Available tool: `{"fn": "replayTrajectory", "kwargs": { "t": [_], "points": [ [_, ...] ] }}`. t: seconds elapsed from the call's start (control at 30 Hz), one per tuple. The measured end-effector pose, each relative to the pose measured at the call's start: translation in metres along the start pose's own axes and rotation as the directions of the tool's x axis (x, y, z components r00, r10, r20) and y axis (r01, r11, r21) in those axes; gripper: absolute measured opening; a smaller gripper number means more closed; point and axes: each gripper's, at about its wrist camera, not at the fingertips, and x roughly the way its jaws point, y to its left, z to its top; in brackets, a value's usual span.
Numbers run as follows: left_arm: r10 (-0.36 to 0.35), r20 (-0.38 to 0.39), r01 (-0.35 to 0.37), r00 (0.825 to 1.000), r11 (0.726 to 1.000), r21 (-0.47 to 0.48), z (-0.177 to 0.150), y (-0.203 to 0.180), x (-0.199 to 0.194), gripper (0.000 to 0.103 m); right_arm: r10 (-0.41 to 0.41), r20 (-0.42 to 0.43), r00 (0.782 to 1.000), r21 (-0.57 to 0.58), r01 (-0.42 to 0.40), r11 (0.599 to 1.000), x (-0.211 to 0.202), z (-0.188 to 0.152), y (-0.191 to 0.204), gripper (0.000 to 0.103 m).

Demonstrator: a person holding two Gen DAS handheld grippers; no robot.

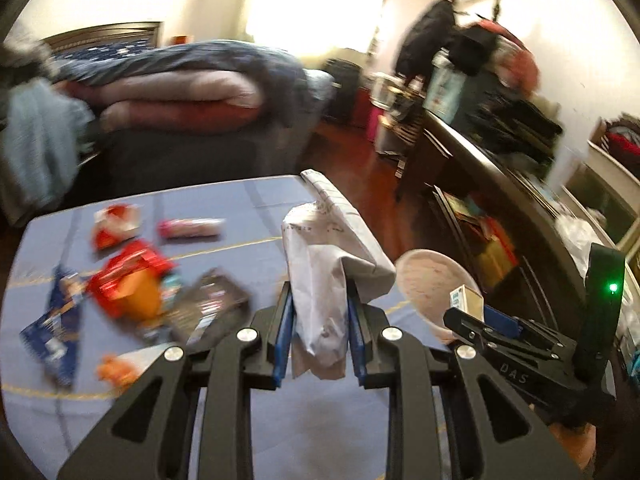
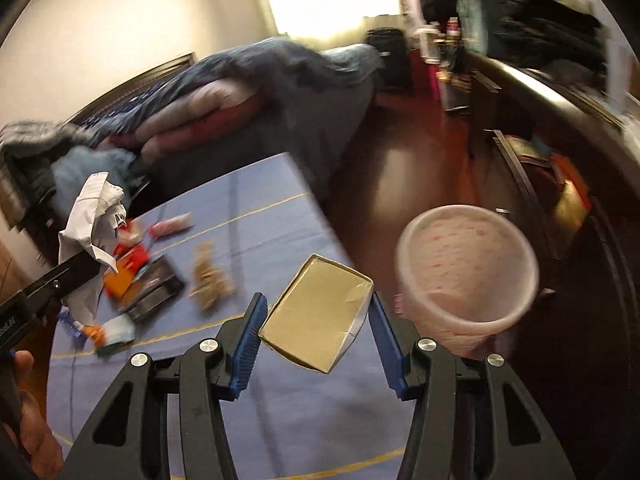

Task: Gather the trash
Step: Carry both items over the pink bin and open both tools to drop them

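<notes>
The left tool (image 1: pixel 320 316) grips crumpled white paper (image 1: pixel 320 280) above the blue tabletop (image 1: pixel 240 208). The right tool (image 2: pixel 318 340) clamps a small carton (image 2: pixel 316 316) beside a pale bin (image 2: pixel 466 276).

We have a bare stretch of blue tablecloth (image 1: pixel 320 432) right under us, open for passage. To our left, a heap of red, orange and dark crinkled wrappers (image 1: pixel 152 292) blocks the way. The pale pink plastic bin (image 2: pixel 466 276) stands off the table's right edge, mouth unobstructed, with dark wooden shelving (image 2: pixel 560 184) crowding close behind it.
</notes>
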Motion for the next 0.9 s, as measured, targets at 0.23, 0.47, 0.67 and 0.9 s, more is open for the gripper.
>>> {"fn": "replayTrajectory", "kwargs": {
  "t": [0.23, 0.47, 0.67, 0.9],
  "points": [
    [-0.112, -0.07, 0.12, 0.991, 0.986, 0.112, 0.022, -0.081, 0.065, 0.026, -0.115, 0.045, 0.992, 0.109, 0.11, 0.988, 0.005, 0.014, -0.073, 0.053],
    [-0.191, -0.176, 0.219, 0.966, 0.962, 0.16, 0.038, -0.138, 0.158, 0.026, -0.164, 0.032, 0.986, 0.166, 0.157, 0.974, 0.034, 0.03, -0.133, 0.053],
    [-0.226, -0.284, 0.274, 0.932, 0.951, 0.141, 0.038, -0.163, 0.232, 0.026, -0.203, 0.008, 0.979, 0.198, 0.197, 0.96, 0.063, 0.032, -0.171, 0.053],
    [-0.243, -0.366, 0.307, 0.898, 0.943, 0.128, 0.028, -0.178, 0.281, 0.035, -0.218, -0.026, 0.976, 0.205, 0.218, 0.954, 0.096, 0.029, -0.197, 0.054]
  ]
}}
